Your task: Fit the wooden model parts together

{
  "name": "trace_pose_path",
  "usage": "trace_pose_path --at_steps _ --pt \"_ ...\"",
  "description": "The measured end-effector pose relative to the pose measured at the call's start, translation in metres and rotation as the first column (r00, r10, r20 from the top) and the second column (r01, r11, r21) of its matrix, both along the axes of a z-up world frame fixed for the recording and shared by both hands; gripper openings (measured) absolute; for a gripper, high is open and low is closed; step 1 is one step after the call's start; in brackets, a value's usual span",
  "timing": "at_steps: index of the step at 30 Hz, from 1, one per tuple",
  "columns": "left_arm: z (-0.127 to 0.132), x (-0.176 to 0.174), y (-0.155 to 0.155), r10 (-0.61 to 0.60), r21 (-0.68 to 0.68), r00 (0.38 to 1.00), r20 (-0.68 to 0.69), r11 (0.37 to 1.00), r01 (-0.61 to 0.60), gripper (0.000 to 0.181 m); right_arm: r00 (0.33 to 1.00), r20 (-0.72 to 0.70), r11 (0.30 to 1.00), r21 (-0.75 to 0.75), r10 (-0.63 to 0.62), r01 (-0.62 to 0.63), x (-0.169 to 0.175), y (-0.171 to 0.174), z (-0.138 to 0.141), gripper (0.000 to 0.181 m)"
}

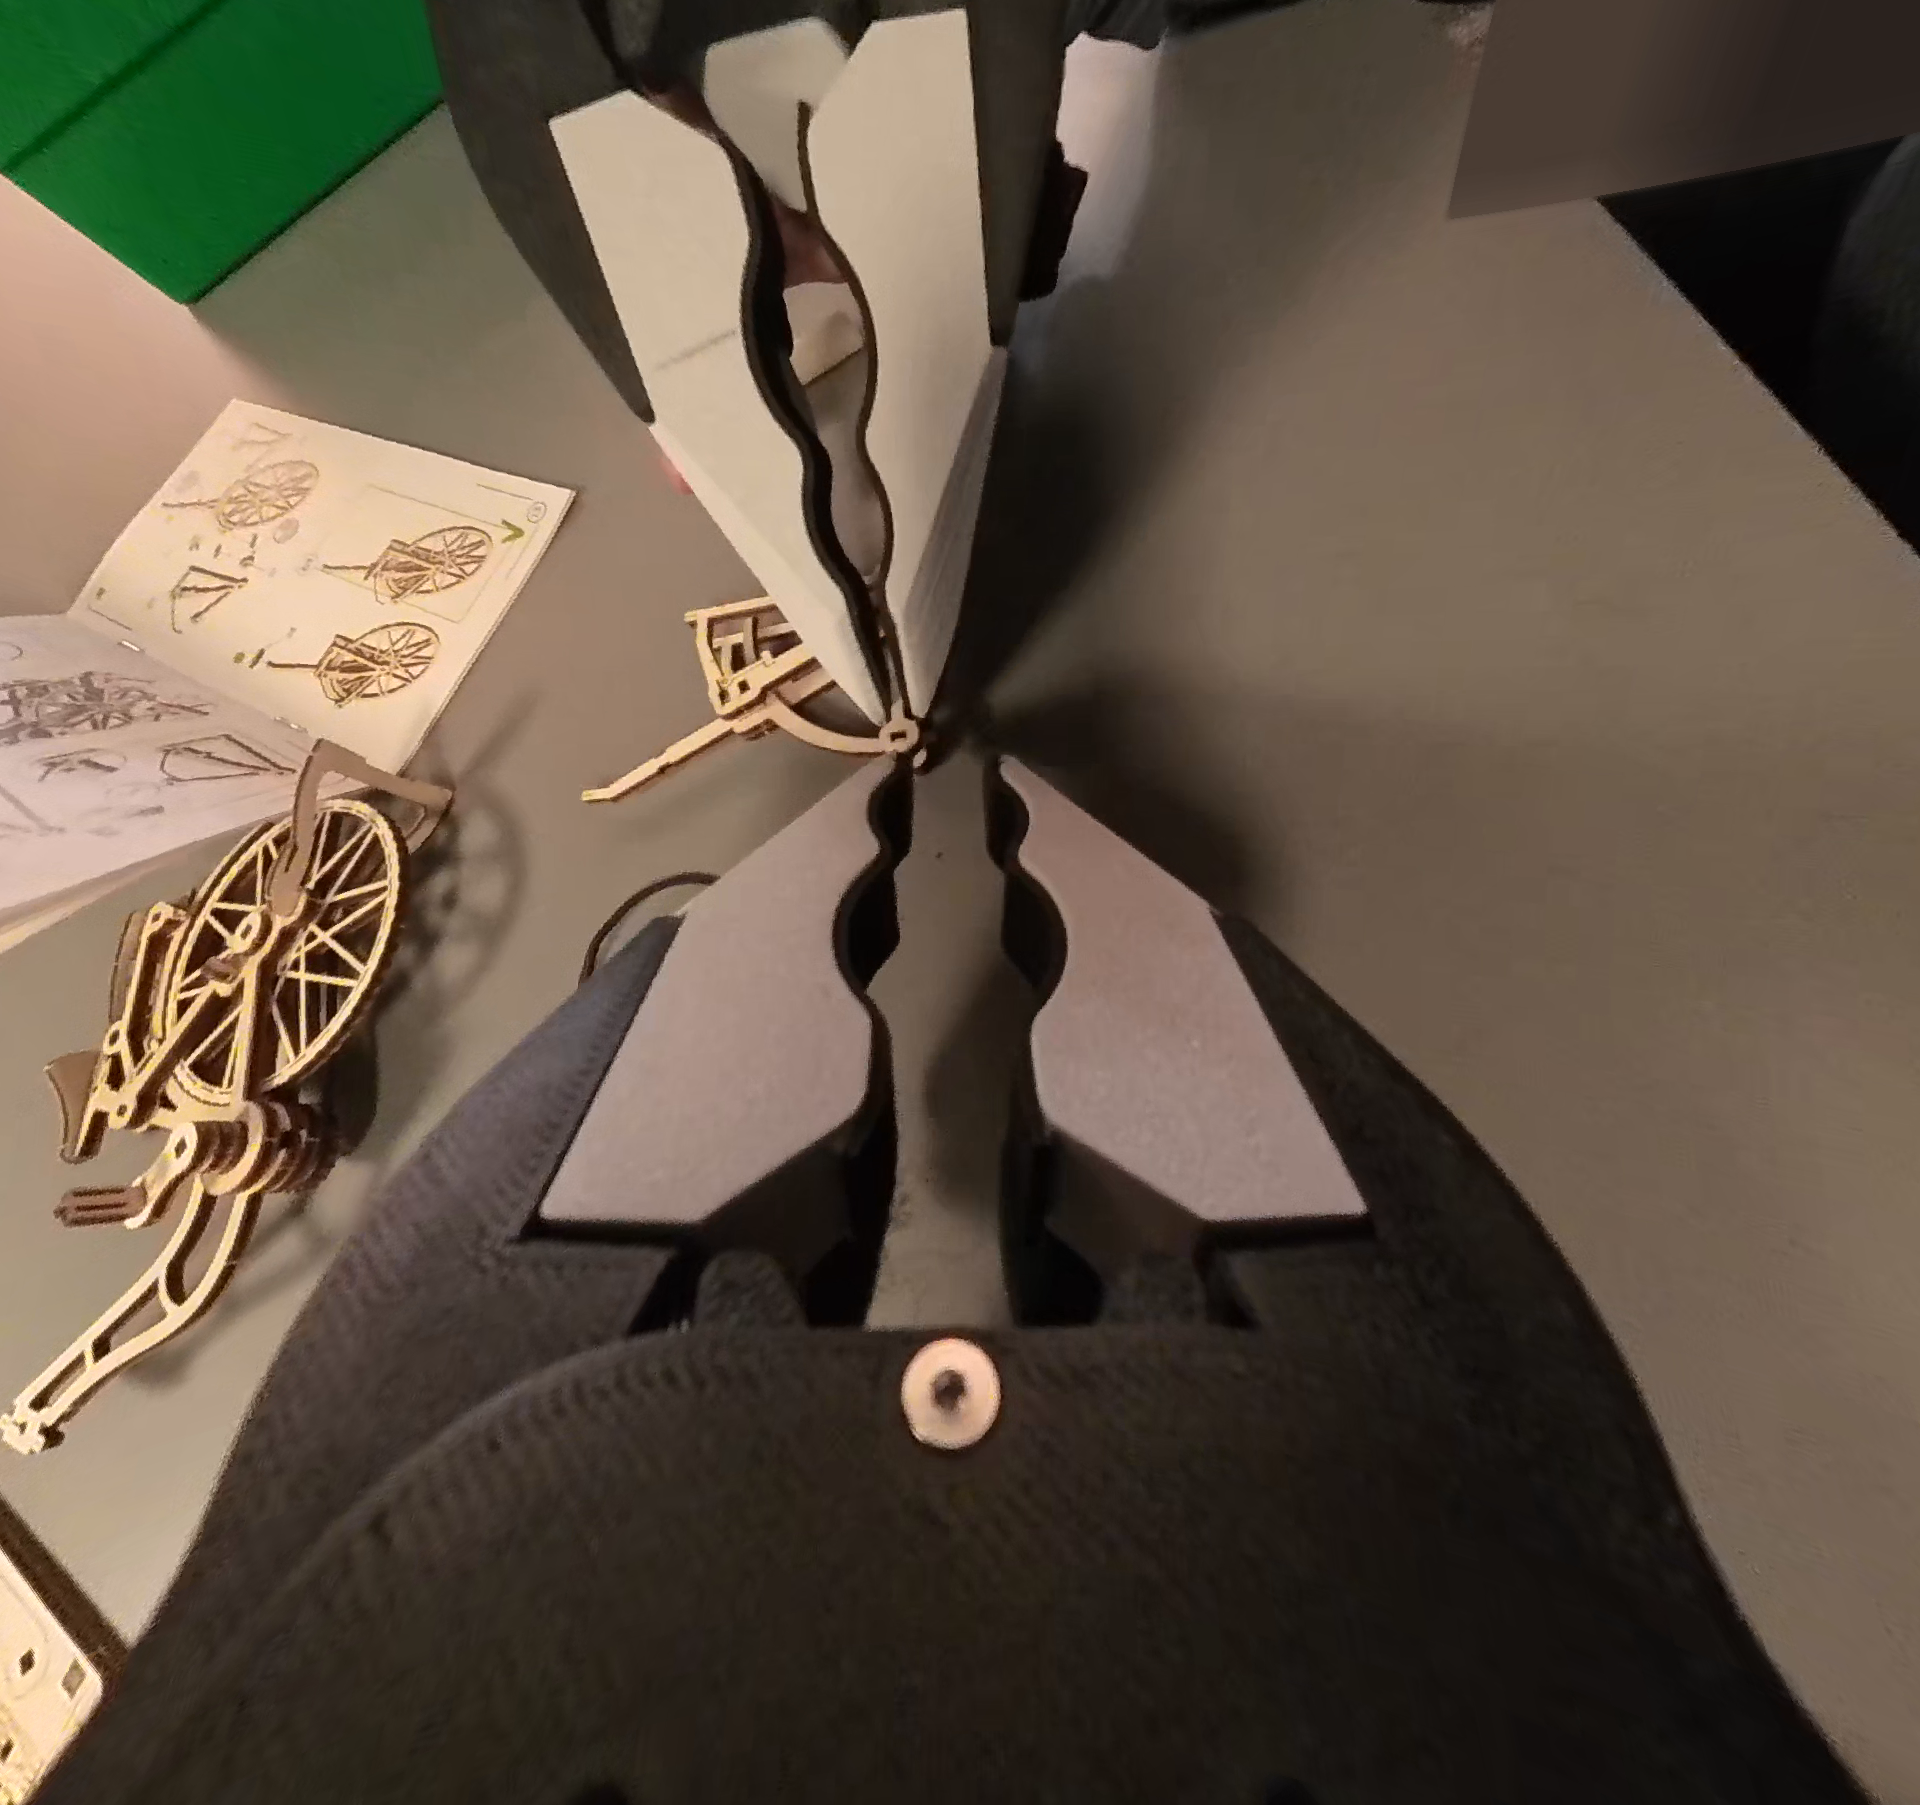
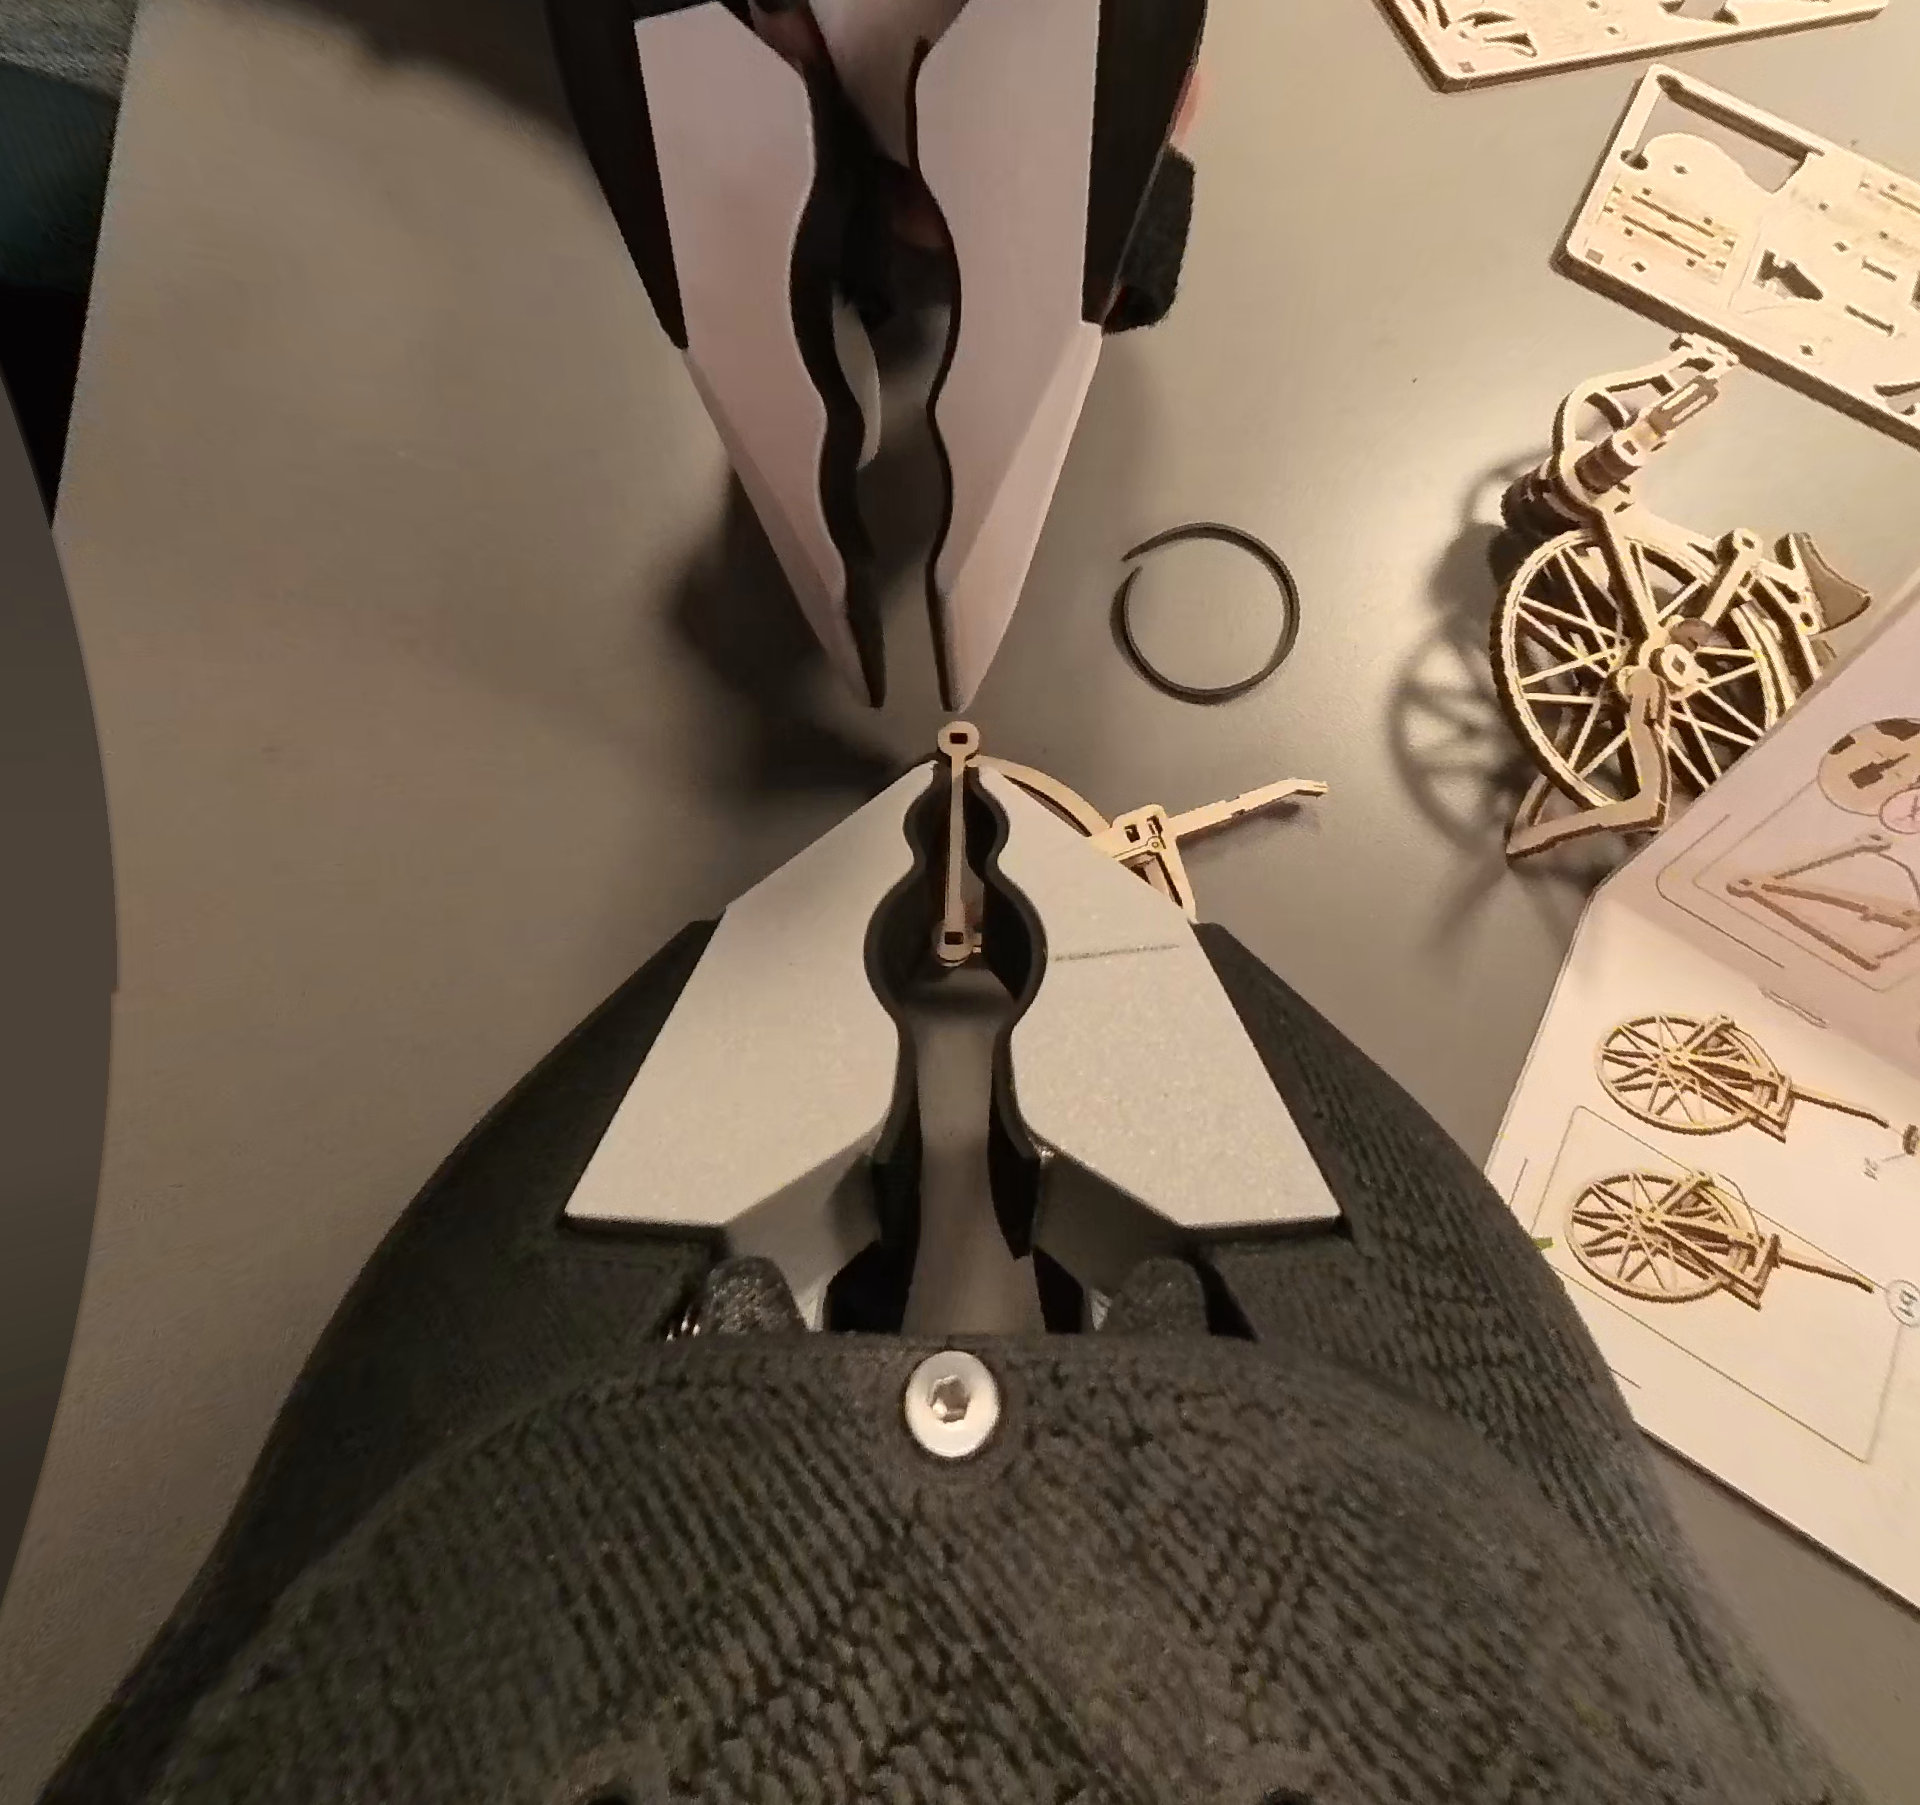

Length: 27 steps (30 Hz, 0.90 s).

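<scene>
The small wooden frame piece (image 2: pixel 956 846) sits pinched edge-on between the tips of the right gripper (image 2: pixel 954 779), its jaws closed on it so that a little rounded end with a square hole pokes out just past the tips. From the left wrist view the same wooden frame piece (image 1: pixel 774 685) trails out behind that gripper over the grey table (image 1: pixel 1403 820), a long thin prong reaching away from it, and the right gripper (image 1: pixel 902 716) comes down from above with its tips together on the piece's rounded end. Directly facing that end, tip to tip and just short of touching it, is the left gripper (image 2: pixel 902 697), its jaws standing slightly apart with nothing between them; in its own camera the left gripper (image 1: pixel 940 779) shows the same narrow gap. Just beside the frame piece, on the table, lies a thin black open ring (image 2: pixel 1205 614). Farther out from the piece stands the part-built wooden bicycle model (image 2: pixel 1662 612), with a spoked wheel, saddle and pedal arm. Beyond the bicycle lie two flat wooden punch-out sheets (image 2: pixel 1756 228), and beside the bicycle an open instruction booklet (image 2: pixel 1714 1080) shows drawings of the wheel. In the left wrist view a green box (image 1: pixel 187 62) sits beyond the booklet at the table's far edge.
</scene>
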<state>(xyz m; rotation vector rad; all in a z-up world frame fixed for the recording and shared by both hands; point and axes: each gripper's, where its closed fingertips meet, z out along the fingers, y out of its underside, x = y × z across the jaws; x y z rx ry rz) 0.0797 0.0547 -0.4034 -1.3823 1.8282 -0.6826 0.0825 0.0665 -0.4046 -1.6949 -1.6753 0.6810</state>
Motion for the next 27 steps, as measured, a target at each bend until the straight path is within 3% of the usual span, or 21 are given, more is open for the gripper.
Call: trace_pose_path --at_steps 5,10,27 --pt "0.0095 0.0033 0.002 0.018 -0.03 0.998 0.059 0.999 -0.016 0.0 1.0 0.005 1.0 0.009 0.001 -0.001 -0.0005 0.0002 -0.0004 0.0" --pt "0.005 0.0038 0.0056 0.047 -0.075 0.999 0.025 0.996 -0.045 0.008 1.0 0.023 1.0 0.018 0.0 0.0 -0.0003 0.0003 -0.0013 0.0" --pt "0.001 0.0033 0.0096 0.081 -0.126 0.997 -0.008 0.989 -0.081 0.0 0.996 0.087 1.0 -0.025 0.002 0.0 0.0004 0.0002 -0.0033 0.0"
